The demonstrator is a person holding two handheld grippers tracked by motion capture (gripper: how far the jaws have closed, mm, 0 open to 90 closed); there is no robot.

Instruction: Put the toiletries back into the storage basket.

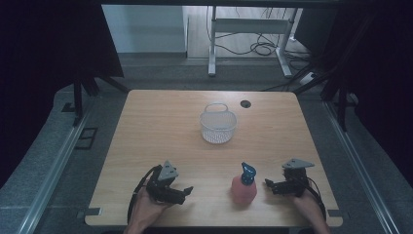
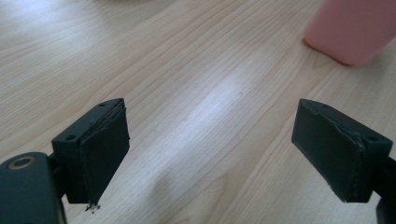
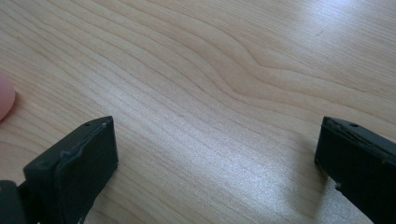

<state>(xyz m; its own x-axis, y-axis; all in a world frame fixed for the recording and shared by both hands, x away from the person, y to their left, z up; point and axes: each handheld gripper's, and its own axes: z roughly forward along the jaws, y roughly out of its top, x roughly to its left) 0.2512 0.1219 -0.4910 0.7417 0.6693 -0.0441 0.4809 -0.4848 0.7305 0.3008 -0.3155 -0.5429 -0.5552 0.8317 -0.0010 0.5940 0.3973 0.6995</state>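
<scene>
**Pink spray bottle stands between our two open grippers, nearer the right one**

Pink plastic marks the thing we are after: in the high view a spray bottle (image 1: 244, 184) with a blue trigger head stands upright near the near edge of the table (image 1: 160, 122), right of its middle. Our right gripper (image 1: 269, 184) sits just beside it, on the side toward the right edge, jaws pointing at it. Our left gripper (image 1: 187, 191) lies well apart toward the near left corner, jaws also turned toward the bottle. We judge the right hand the nearer one for a sideways reach. The bottle's long axis is vertical, so level jaws would meet its body squarely. A white wire basket (image 1: 217, 126) stands farther back, near the table's middle.

From the left gripper view, our jaws stand wide apart with bare wood between them and nothing held; the bottle's pink body (image 2: 351, 29) shows ahead and off to the upper right, clear of the pads.

From the right gripper view, the jaws are likewise spread wide and empty over the wood. A sliver of pink (image 3: 5, 97) shows at the left edge, outside the left jaw, so we judge the gripper must swing that way before closing.
</scene>
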